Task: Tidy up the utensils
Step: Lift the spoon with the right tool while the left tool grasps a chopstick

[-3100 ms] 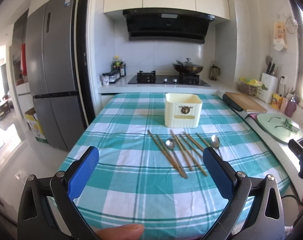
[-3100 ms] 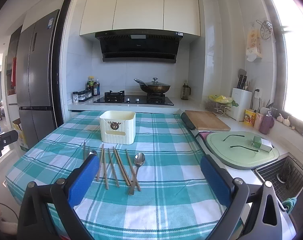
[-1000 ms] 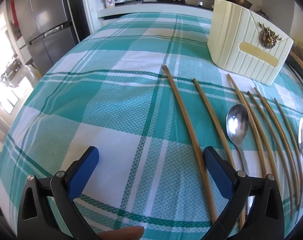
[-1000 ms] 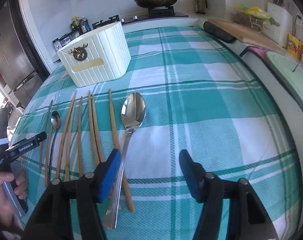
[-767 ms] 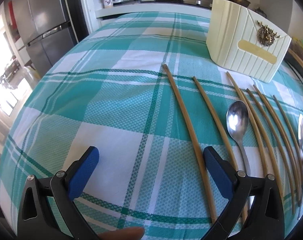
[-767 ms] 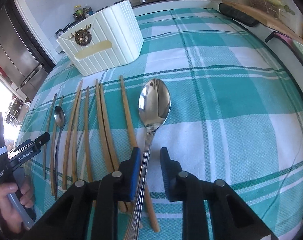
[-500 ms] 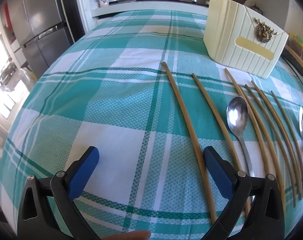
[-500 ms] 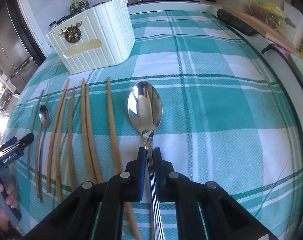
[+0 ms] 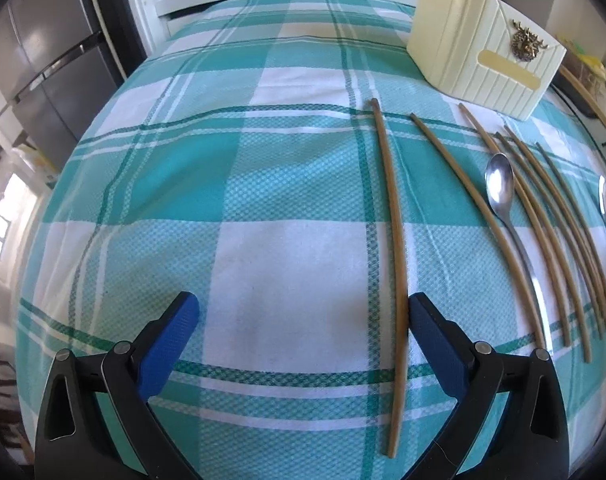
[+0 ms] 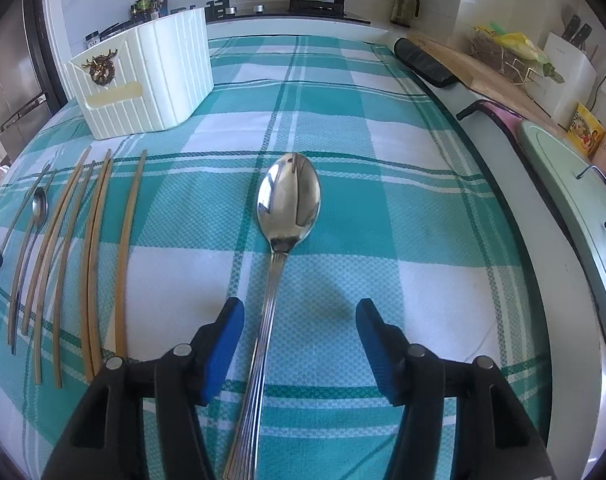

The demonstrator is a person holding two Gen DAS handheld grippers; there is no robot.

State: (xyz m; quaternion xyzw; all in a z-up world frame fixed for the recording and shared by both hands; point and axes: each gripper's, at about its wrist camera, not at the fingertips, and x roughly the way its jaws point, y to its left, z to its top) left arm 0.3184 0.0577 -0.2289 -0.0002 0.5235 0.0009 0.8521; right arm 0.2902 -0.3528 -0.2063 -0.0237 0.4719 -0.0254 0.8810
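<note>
Spoon (image 10: pixel 289 200) handle between spread right tongs (image 10: pixel 299 344), untouched | left tongs (image 9: pixel 303 340) spread beside chopstick (image 9: pixel 395 264)

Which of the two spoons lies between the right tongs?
The large spoon, lying apart from the chopsticks; the small spoon lies among them.

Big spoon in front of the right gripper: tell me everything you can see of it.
The big spoon is polished, mirror-bright metal with an oval bowl facing up and a long ridged handle. It lies flat on the checked tablecloth, apart from the chopsticks to its left. Its handle runs between the right gripper's jaws, which have just opened; the blue pads are clear of it, so it isn't held.
</note>
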